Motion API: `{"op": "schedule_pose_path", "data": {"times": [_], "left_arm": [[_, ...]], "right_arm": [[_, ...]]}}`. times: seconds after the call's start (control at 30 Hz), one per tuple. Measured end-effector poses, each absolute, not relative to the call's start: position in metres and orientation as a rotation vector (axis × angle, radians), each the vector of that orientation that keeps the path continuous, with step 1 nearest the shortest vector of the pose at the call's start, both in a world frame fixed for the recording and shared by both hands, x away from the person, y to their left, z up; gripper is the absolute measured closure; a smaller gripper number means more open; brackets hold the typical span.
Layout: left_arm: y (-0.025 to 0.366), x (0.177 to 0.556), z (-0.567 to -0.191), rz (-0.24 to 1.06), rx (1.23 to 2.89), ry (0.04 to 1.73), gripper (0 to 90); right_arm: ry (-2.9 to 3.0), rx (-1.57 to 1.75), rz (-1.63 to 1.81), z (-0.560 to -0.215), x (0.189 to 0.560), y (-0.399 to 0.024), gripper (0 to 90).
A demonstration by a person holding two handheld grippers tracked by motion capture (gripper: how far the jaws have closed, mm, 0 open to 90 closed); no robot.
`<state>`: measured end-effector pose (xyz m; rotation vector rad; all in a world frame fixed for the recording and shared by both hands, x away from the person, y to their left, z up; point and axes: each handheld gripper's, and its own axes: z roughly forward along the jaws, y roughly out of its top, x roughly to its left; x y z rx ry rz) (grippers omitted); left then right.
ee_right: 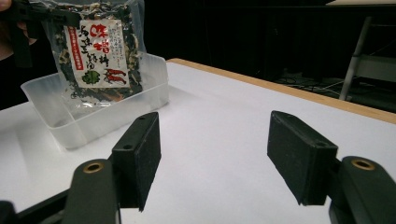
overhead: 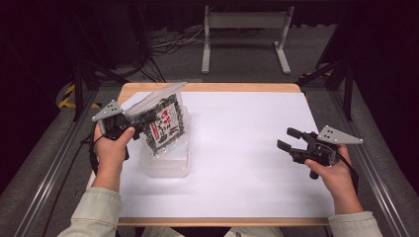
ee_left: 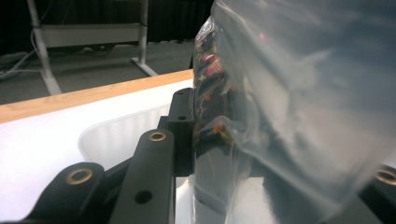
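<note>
Left claw (overhead: 132,123) pinching the edge of a clear bag (overhead: 163,123) of dried food, which hangs above the plastic tub (overhead: 168,165) with its lower end inside the tub's rim; right claw (overhead: 291,139) spread and empty, well to the right of the tub over the white desk (overhead: 247,148). The grip takes only the slick film at the bag's side, so the bag could slip or swing. Lowered askew, it could catch the tub's wall and tip or push the light tub.

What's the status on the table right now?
Left tongs shut on snack bag, held above clear tub. Right tongs open, empty, apart. Nothing in the way.
</note>
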<state>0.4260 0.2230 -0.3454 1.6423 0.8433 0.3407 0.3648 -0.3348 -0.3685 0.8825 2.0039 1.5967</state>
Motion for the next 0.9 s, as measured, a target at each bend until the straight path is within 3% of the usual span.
{"op": "schedule_pose_path", "data": {"times": [0.13, 0.17, 0.23, 0.27, 0.3, 0.4, 0.6, 0.9], "left_arm": [[0.219, 0.427, -0.342, 0.348, 1.637, 0.839, 70.7], [0.217, 0.428, -0.341, 0.374, 1.639, 0.853, 63.0], [0.215, 0.428, -0.341, 0.403, 1.637, 0.859, 33.8], [0.213, 0.428, -0.34, 0.41, 1.632, 0.869, 33.8], [0.212, 0.428, -0.339, 0.417, 1.613, 0.86, 23.7], [0.212, 0.425, -0.335, 0.448, 1.601, 0.852, 9.4], [0.217, 0.407, -0.327, 0.533, 1.661, 0.842, 4.7], [0.229, 0.375, -0.324, 0.552, 1.696, 0.795, 3.8]], "right_arm": [[2.003, 0.883, 1.599, -0.369, 0.365, -0.335, 35.4], [2.003, 0.883, 1.601, -0.369, 0.365, -0.336, 35.4], [2.003, 0.88, 1.603, -0.369, 0.365, -0.336, 35.4], [2.003, 0.88, 1.603, -0.369, 0.365, -0.336, 35.4], [2.003, 0.881, 1.604, -0.369, 0.365, -0.336, 35.3], [2.005, 0.875, 1.607, -0.369, 0.365, -0.336, 35.2], [1.996, 0.87, 1.61, -0.367, 0.365, -0.336, 34.7], [1.943, 0.864, 1.617, -0.357, 0.364, -0.343, 32.8]]}}
